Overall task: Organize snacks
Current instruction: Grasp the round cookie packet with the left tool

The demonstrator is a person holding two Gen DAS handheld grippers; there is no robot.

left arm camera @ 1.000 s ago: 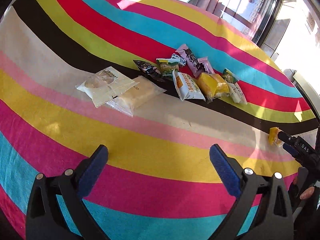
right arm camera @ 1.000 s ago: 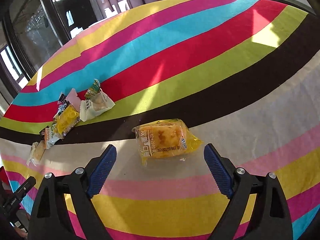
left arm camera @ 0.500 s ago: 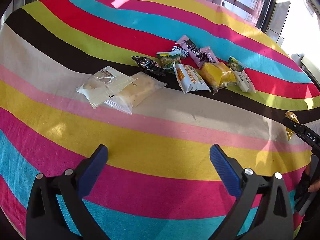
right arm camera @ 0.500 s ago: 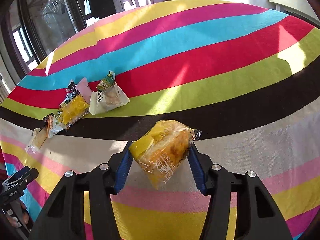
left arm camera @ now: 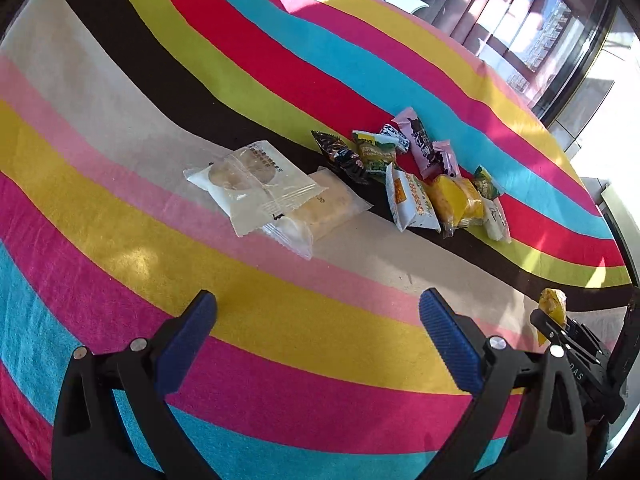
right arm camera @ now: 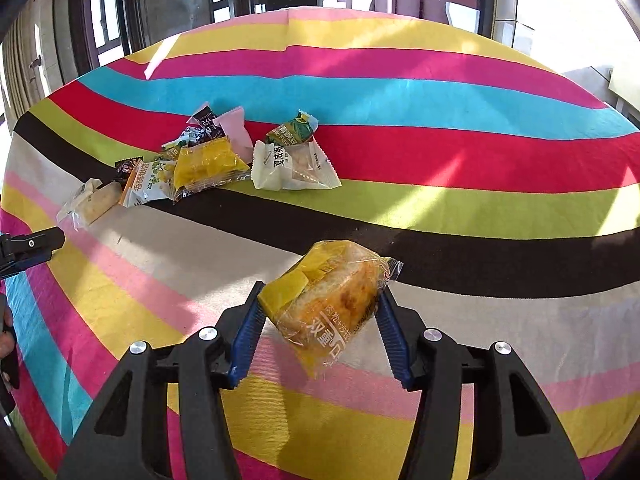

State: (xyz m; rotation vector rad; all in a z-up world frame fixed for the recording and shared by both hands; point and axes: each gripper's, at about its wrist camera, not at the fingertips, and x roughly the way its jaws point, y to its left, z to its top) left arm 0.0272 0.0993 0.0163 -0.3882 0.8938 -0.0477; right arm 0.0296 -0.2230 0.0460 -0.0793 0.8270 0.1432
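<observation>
Our right gripper (right arm camera: 320,316) clamps a yellow plastic-wrapped cake packet (right arm camera: 332,300) above the striped-cloth desk (right arm camera: 440,208), while our left gripper (left arm camera: 316,328) gapes empty.

- The right gripper (right arm camera: 320,316) points forward and down, its blue pads (right arm camera: 246,332) pressed on either side of a yellow cake packet (right arm camera: 332,308) that tilts between them.
- The left gripper (left arm camera: 316,340) points forward and down, jaws spread wide with nothing between them.

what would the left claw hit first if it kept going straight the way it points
Probably the bare striped tablecloth: nothing lies between the open left claw and it. The clear-wrapped pastries lie farther ahead, though depth is hard to judge.
</observation>
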